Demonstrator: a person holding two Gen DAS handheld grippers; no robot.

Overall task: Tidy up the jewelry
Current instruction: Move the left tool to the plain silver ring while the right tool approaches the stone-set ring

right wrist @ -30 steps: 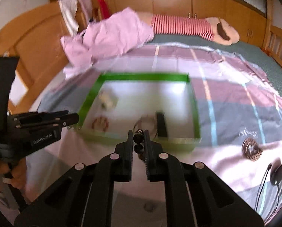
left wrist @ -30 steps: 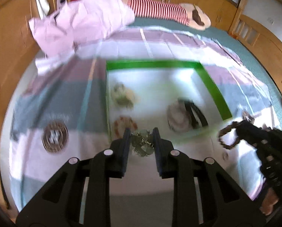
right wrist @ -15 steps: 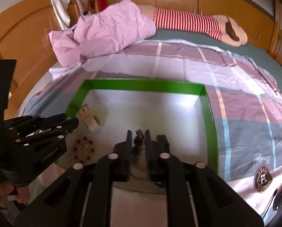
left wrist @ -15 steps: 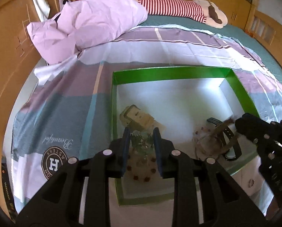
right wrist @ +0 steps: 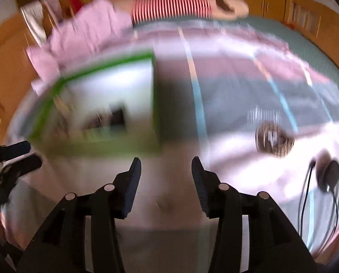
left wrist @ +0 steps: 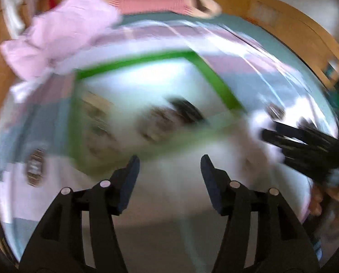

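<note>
Both tools are matte black plastic: the left tongs (left wrist: 168, 162) and the right tongs (right wrist: 166, 165) each end in two flat, dark navy-tinted pads set on angular black arms that widen into forked struts toward the camera. Each arm carries two round silvery-white screw heads (left wrist: 105, 183), four per tool. Seen from the other camera, each tool is a bundle of stacked black bars, and at the right tool's rear a blurred hand (left wrist: 328, 201) grips the handle; no sleeve can be made out.
</note>
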